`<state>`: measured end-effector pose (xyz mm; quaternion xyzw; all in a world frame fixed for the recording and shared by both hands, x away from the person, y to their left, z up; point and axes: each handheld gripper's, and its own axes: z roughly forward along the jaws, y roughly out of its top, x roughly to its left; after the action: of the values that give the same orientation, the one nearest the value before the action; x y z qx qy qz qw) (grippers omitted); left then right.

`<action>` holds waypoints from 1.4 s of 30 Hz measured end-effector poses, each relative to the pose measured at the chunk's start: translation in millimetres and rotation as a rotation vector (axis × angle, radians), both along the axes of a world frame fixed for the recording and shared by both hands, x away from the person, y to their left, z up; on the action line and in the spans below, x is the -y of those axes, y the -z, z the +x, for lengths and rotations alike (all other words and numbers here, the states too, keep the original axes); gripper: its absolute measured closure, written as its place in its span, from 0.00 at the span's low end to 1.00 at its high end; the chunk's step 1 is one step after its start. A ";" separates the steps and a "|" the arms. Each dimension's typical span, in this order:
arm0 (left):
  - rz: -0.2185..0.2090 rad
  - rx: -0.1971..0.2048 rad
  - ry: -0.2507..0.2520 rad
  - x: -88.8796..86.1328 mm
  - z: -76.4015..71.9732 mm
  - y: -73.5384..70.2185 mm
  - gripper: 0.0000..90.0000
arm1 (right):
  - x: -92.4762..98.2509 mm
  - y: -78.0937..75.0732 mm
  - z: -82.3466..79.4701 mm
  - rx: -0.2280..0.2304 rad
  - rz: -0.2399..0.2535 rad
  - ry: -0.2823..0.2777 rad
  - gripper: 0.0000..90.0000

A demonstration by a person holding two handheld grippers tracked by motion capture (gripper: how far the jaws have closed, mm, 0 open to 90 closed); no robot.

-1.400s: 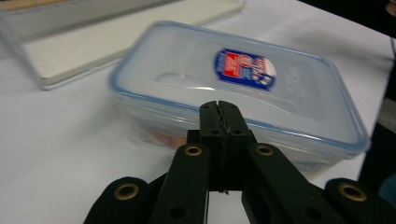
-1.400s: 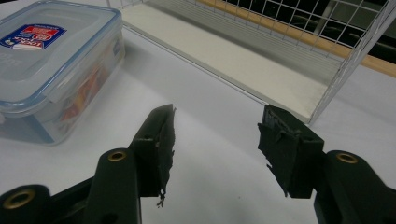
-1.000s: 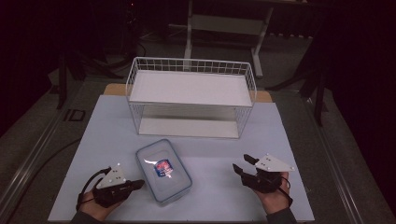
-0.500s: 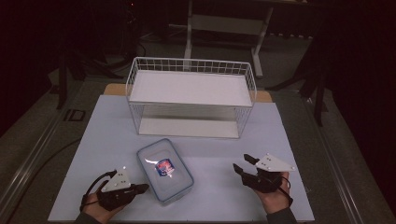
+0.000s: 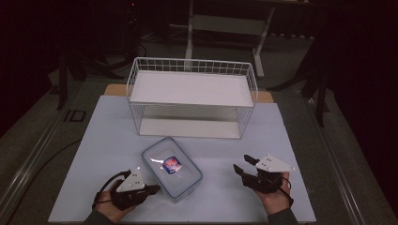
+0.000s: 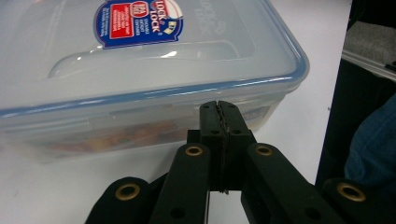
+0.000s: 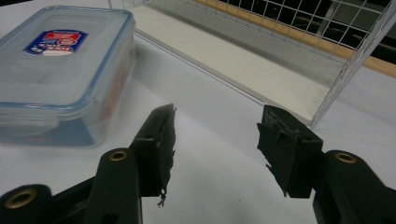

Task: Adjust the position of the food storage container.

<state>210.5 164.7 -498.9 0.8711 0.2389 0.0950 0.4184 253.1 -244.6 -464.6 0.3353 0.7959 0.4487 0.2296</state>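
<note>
Your left tool [image 6: 219,112] sits pressed shut at the box [image 5: 171,168]; your right tool [image 7: 215,140] gapes with nothing in it.
The lidded box lies on the table [image 5: 94,140] before the wire rack [image 5: 192,101], between your tools; brownish contents show blurred through its wall. The rack's shelves are bare.
</note>
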 end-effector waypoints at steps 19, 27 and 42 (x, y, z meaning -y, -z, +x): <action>0.040 0.077 0.030 93.7 30.5 -0.1 1.00 | 5.0 -0.9 -0.3 0.000 0.016 0.017 0.49; -0.002 0.062 -0.015 95.7 36.3 -3.9 1.00 | 5.2 -0.4 0.8 -0.004 0.023 0.022 0.49; -0.091 0.110 -0.253 2.7 53.7 -30.8 1.00 | -1.2 -0.8 9.7 -0.015 0.054 0.032 0.47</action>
<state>264.2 162.0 -468.1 0.8077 0.3278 0.1835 0.4544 262.8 -243.4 -463.9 0.3572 0.7798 0.4638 0.2217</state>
